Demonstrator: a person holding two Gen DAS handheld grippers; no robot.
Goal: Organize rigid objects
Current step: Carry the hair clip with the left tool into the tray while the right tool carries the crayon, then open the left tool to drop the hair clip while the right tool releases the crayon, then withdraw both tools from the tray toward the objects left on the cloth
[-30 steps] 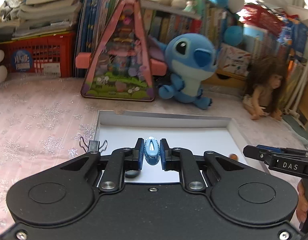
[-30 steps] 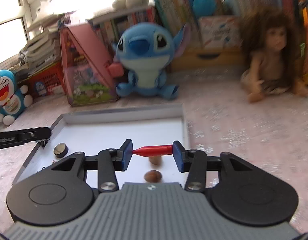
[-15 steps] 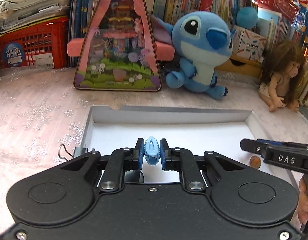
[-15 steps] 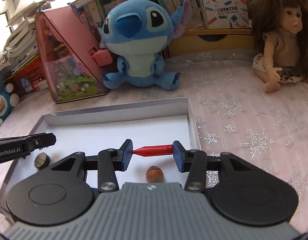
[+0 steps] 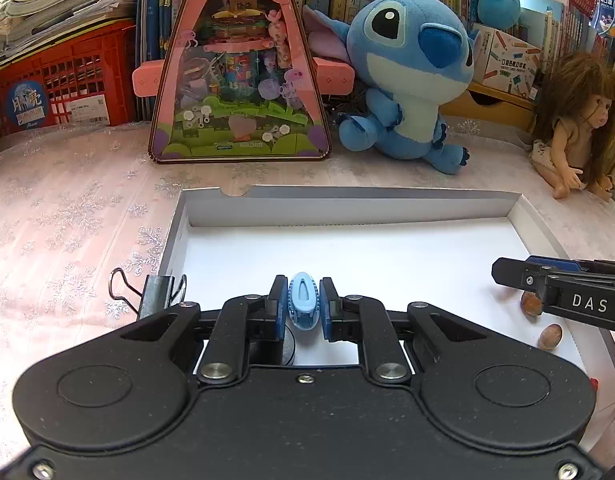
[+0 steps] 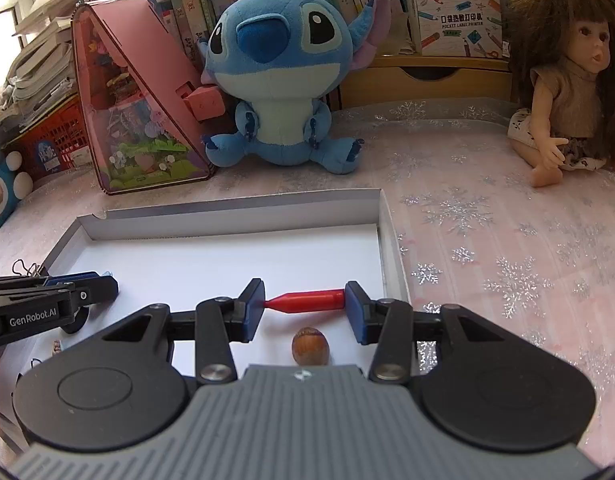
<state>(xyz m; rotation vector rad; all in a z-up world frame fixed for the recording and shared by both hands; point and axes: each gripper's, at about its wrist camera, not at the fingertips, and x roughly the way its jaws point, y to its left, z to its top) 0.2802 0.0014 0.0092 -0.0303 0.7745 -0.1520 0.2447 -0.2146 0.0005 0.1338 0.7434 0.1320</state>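
Note:
My left gripper (image 5: 303, 304) is shut on a small light-blue clip (image 5: 303, 306) and holds it over the near left part of a shallow white box (image 5: 347, 208). My right gripper (image 6: 304, 305) is shut on a red pen cap (image 6: 307, 302), held crosswise over the box's near right part (image 6: 381, 240). Two hazelnuts (image 5: 531, 304) (image 5: 550, 336) lie in the box near the right gripper's arm; one hazelnut (image 6: 310, 346) shows under the right fingers. A dark round piece (image 5: 288, 350) lies under the left gripper.
A black binder clip (image 5: 147, 290) sits on the box's left wall. Behind the box stand a pink triangular toy case (image 5: 239, 80), a blue Stitch plush (image 5: 407, 80) and a doll (image 5: 571, 120). A red crate (image 5: 55, 80) and bookshelves line the back.
Both grippers have dropped lower and nearer to the box floor, still holding their objects. The right gripper moved so that only one hazelnut shows beneath it.

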